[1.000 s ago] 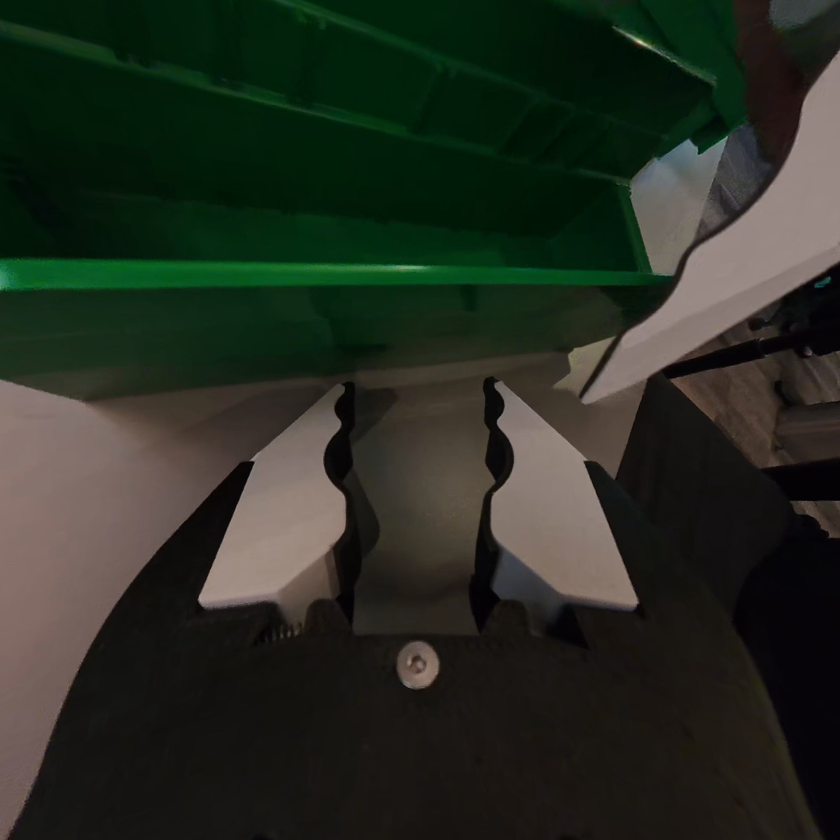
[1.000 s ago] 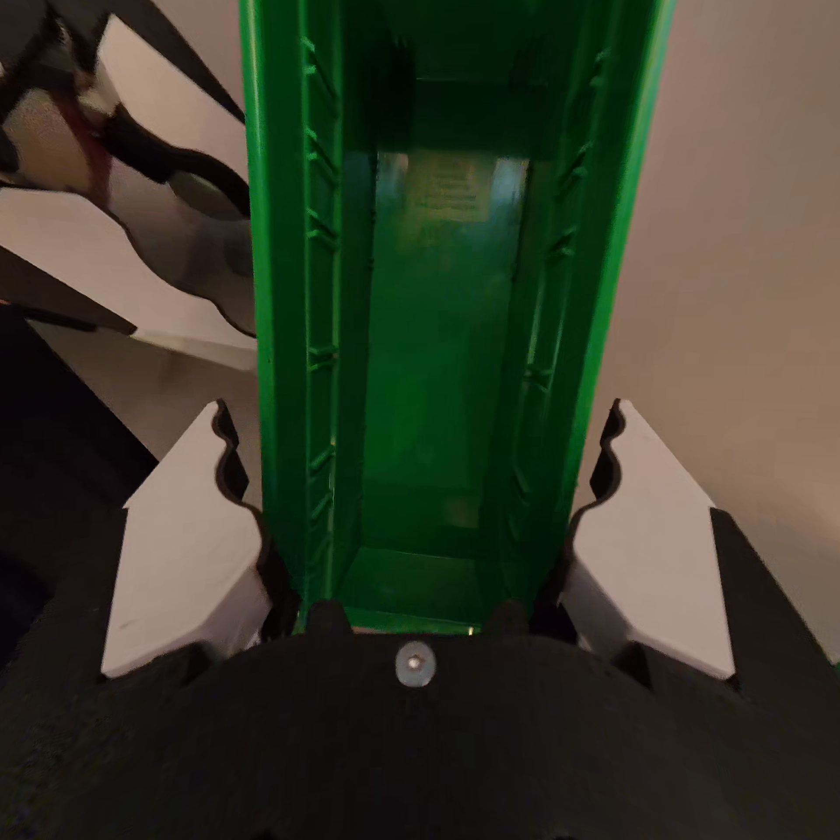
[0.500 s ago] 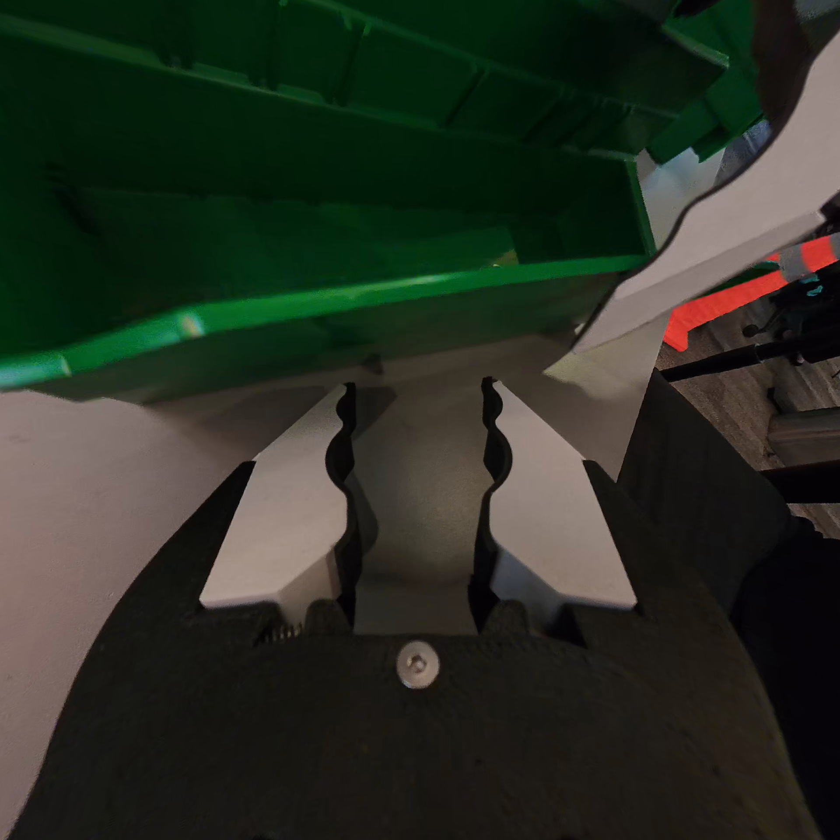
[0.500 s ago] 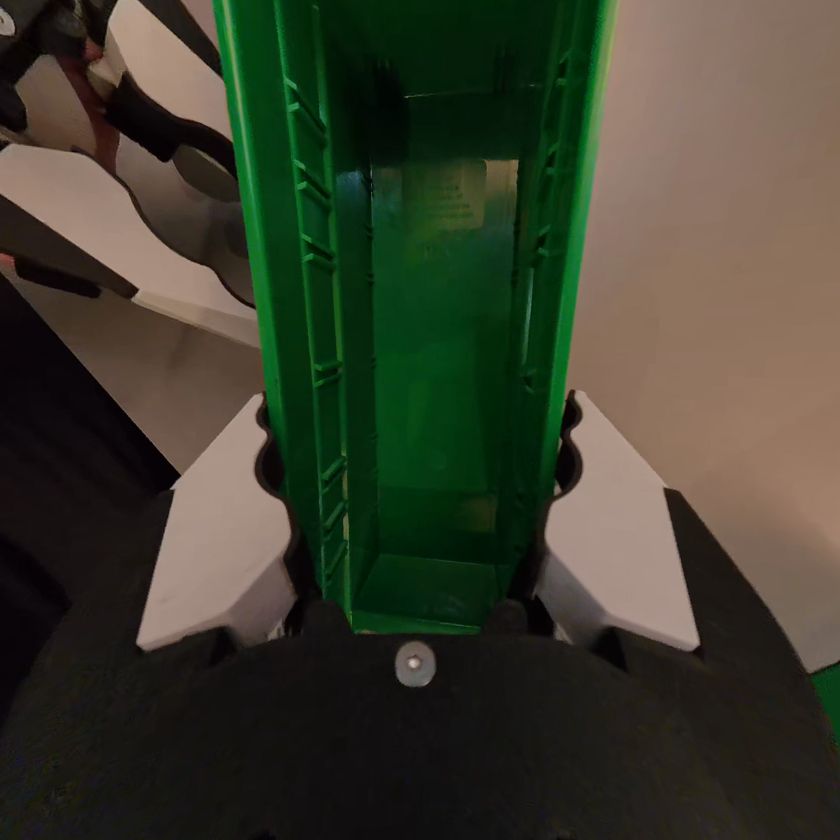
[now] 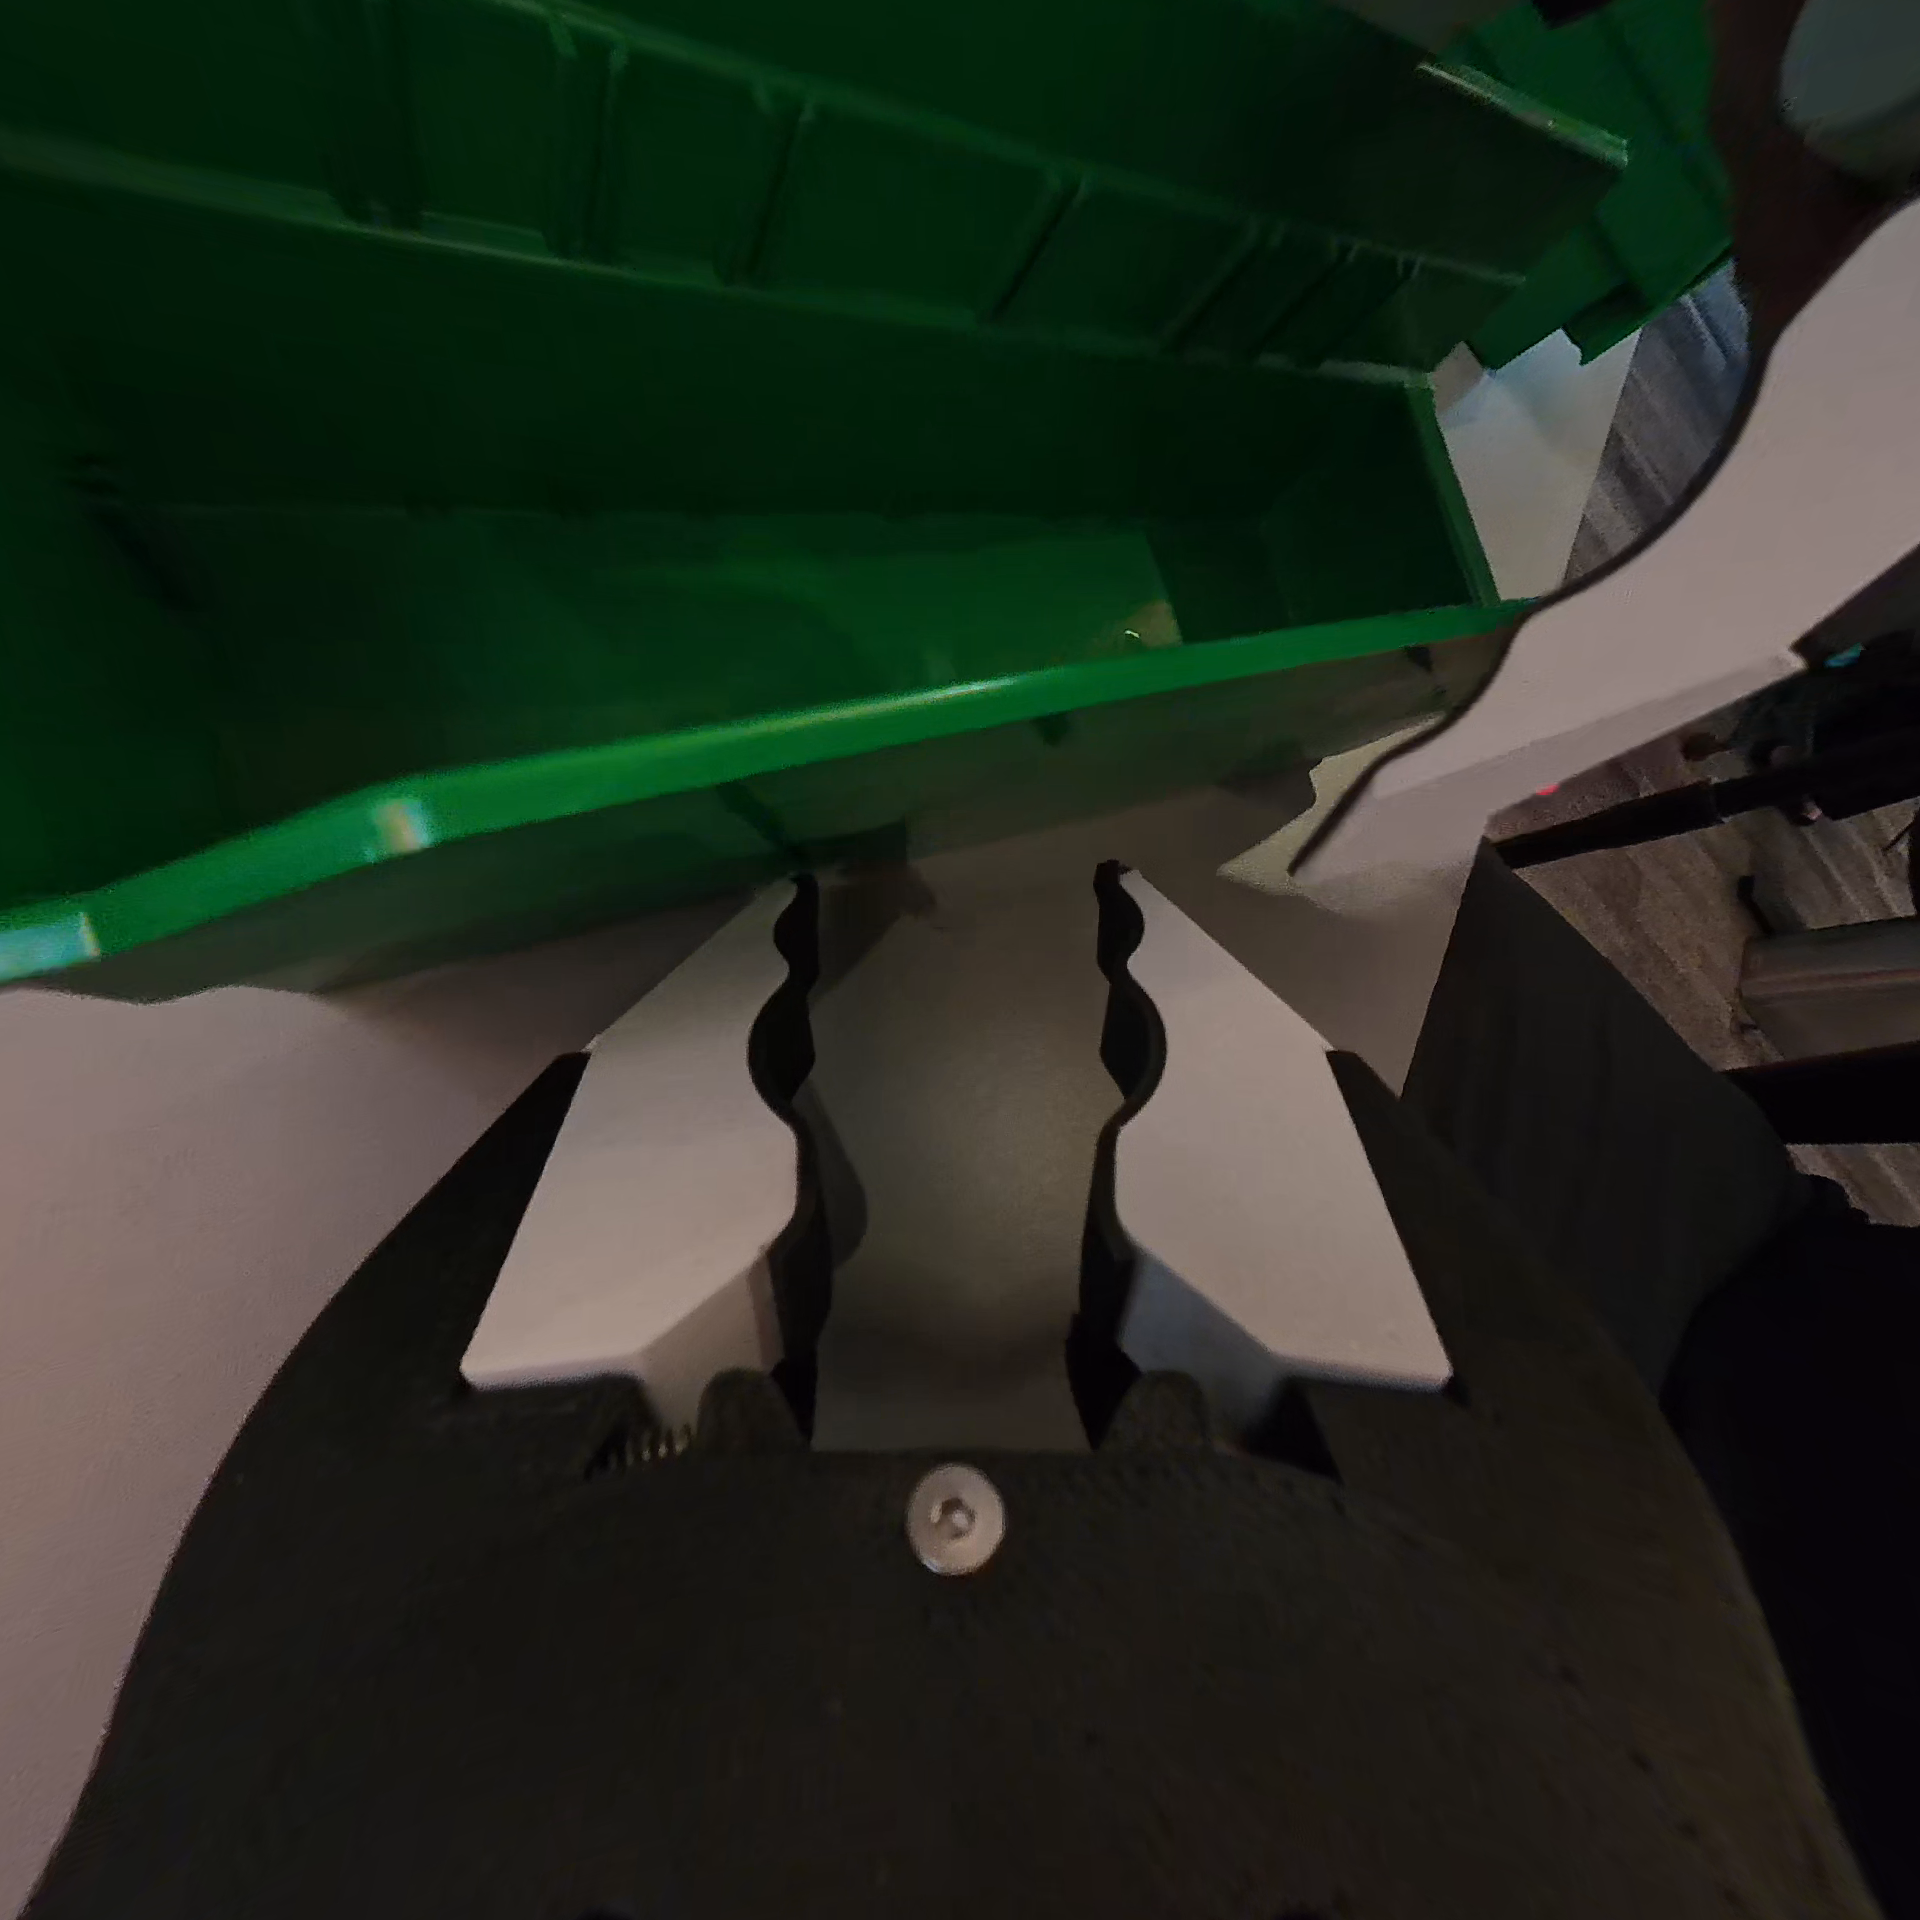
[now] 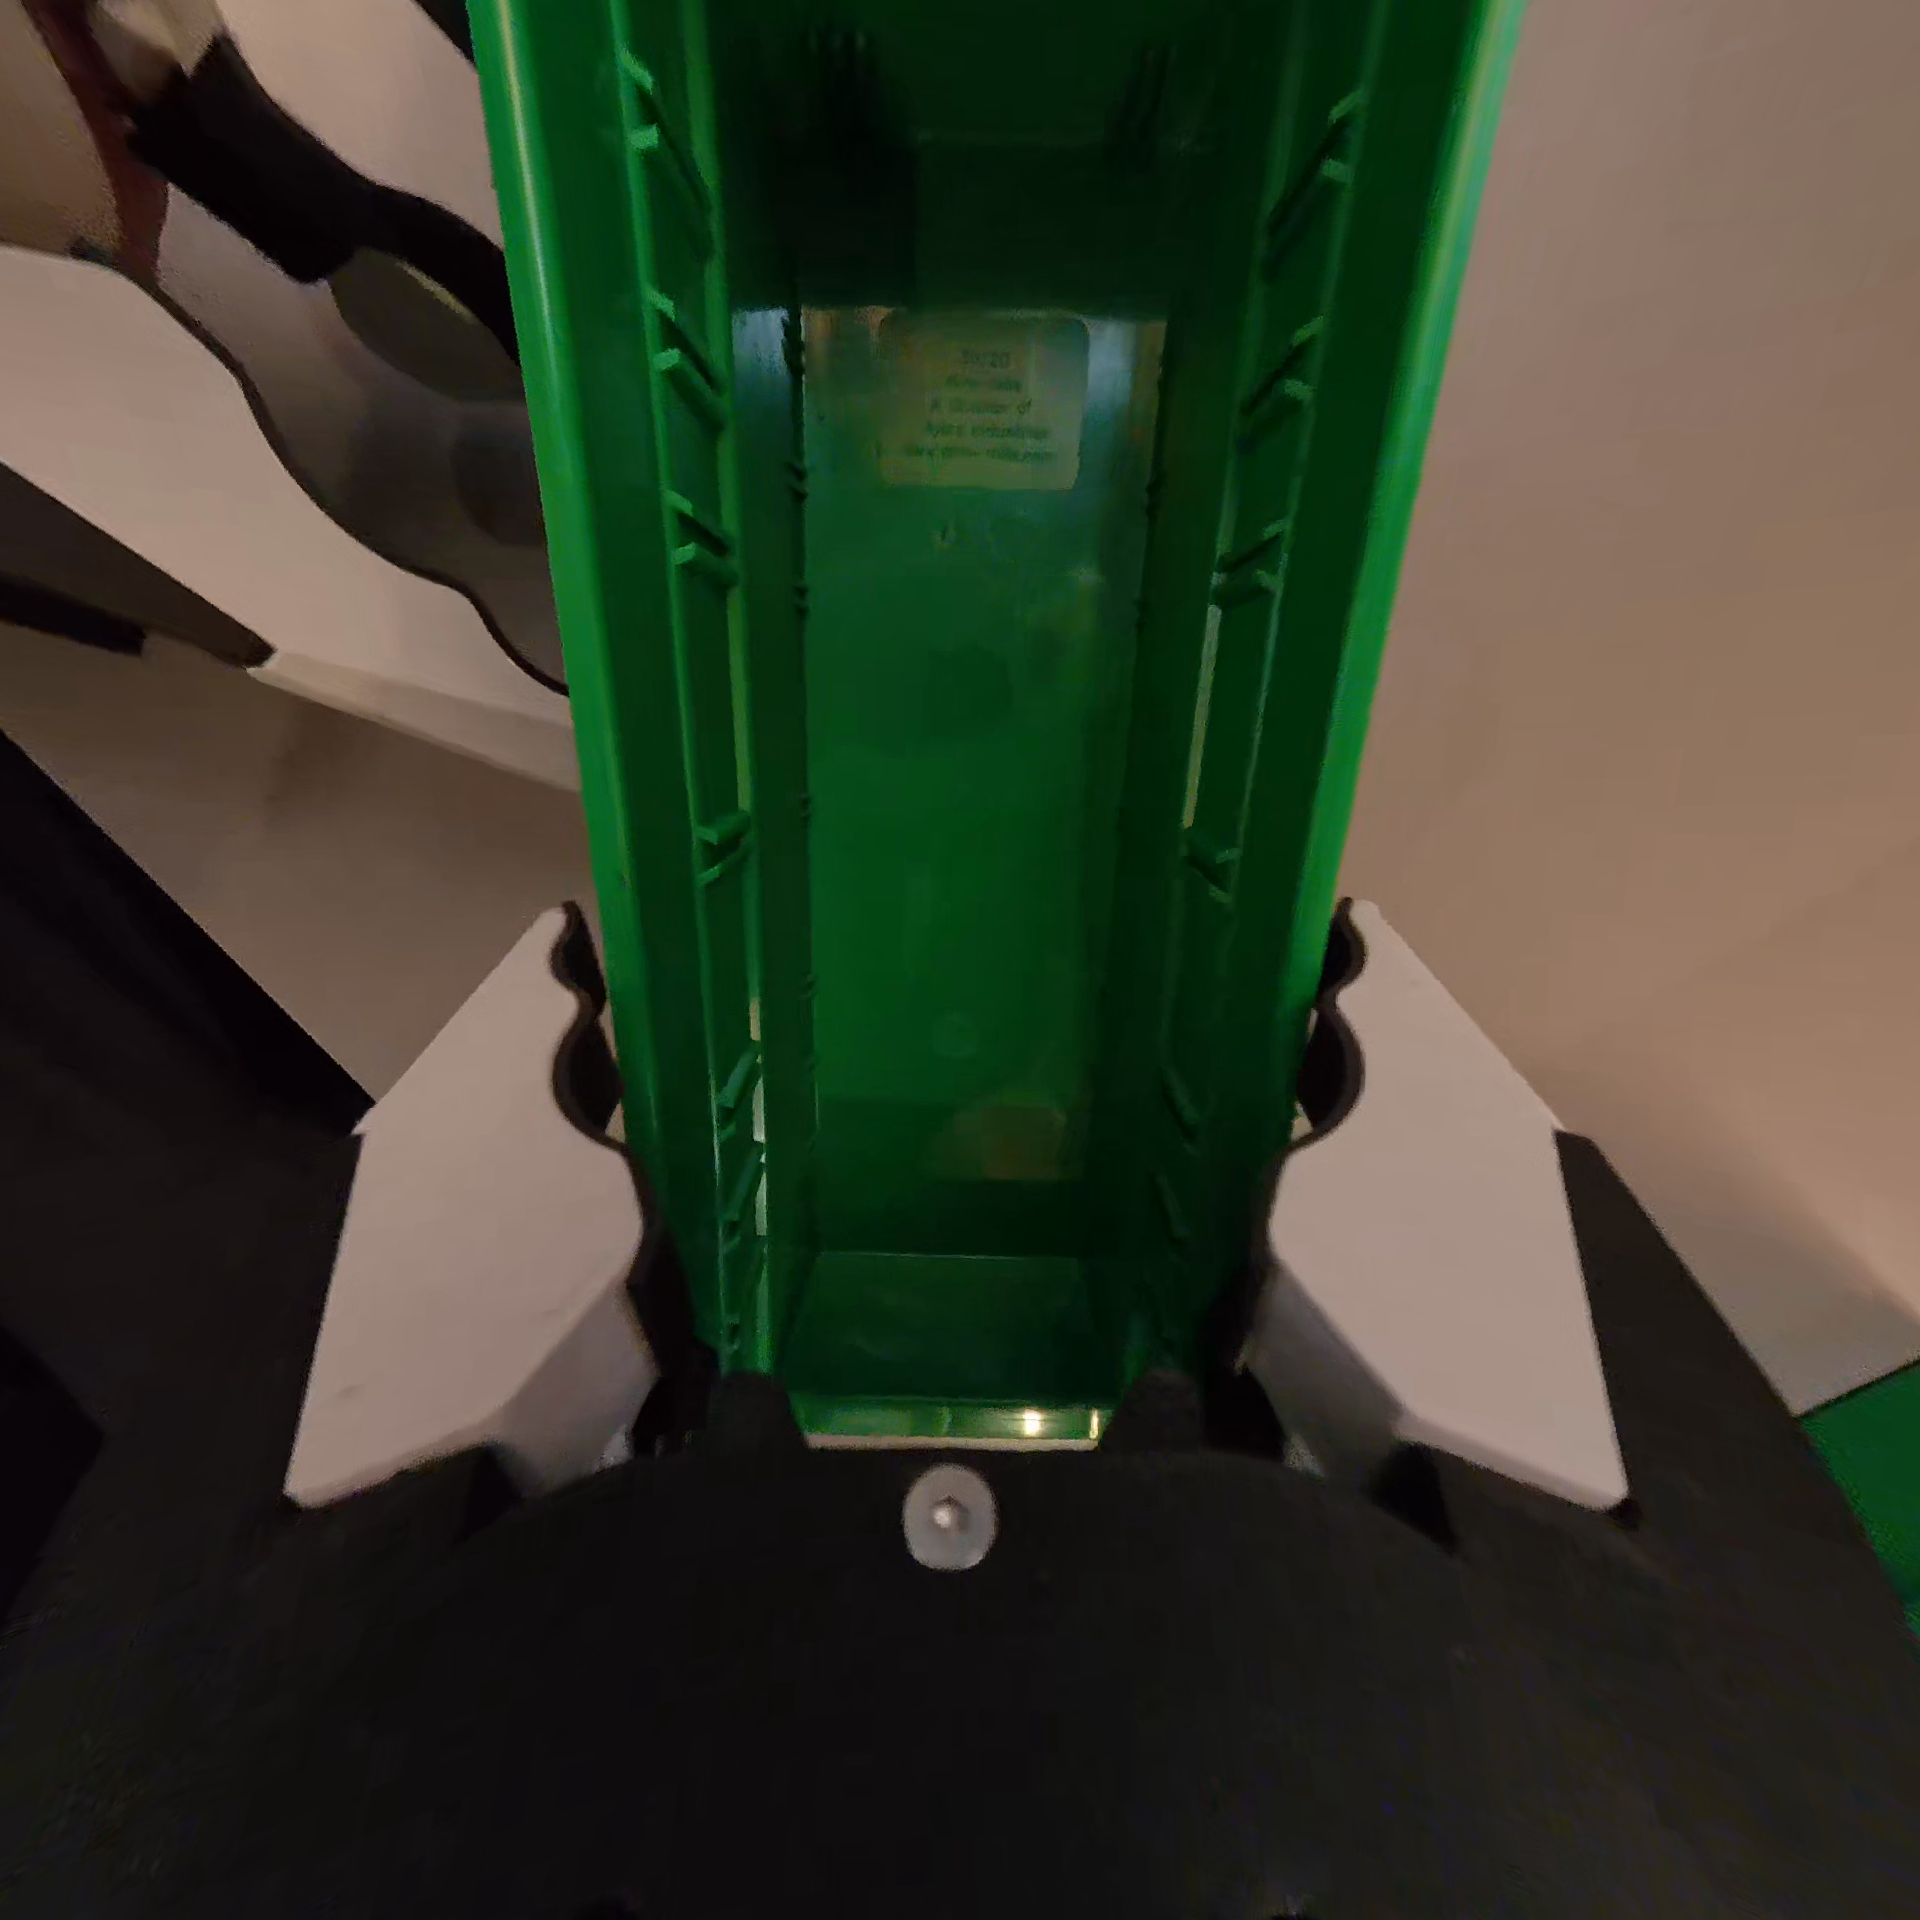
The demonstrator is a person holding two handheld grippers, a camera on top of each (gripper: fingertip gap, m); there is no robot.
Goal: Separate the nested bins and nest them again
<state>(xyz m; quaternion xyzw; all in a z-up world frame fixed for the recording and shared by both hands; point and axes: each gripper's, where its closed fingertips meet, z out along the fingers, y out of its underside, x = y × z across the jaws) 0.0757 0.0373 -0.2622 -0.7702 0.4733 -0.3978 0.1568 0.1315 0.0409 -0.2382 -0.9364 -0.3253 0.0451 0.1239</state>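
A long green plastic bin [image 5: 727, 468] with ribbed side rims hangs tilted above the white table [image 5: 156, 1195]. In the right wrist view the bin [image 6: 966, 831] runs straight away from me, its inside open to view. My right gripper [image 6: 961, 935] is shut across its near end, one finger on each outer side wall. My left gripper [image 5: 956, 883] is open and empty, its tips just under the bin's near rim. The right gripper's white finger [image 5: 1714, 623] shows at the bin's right end. I cannot tell whether a second bin sits nested inside.
The left gripper [image 6: 312, 416] shows beside the bin's left wall. A green patch [image 6: 1870, 1455] lies at the lower right edge. The table's edge runs on the right, with floor and dark stands [image 5: 1818, 810] beyond. More green plastic [image 5: 1621, 208] shows at the top right.
My right gripper's fingers have closed in onto the bin's side walls. In the left wrist view the bin's near rim has tilted, right end higher. My left gripper has stayed open.
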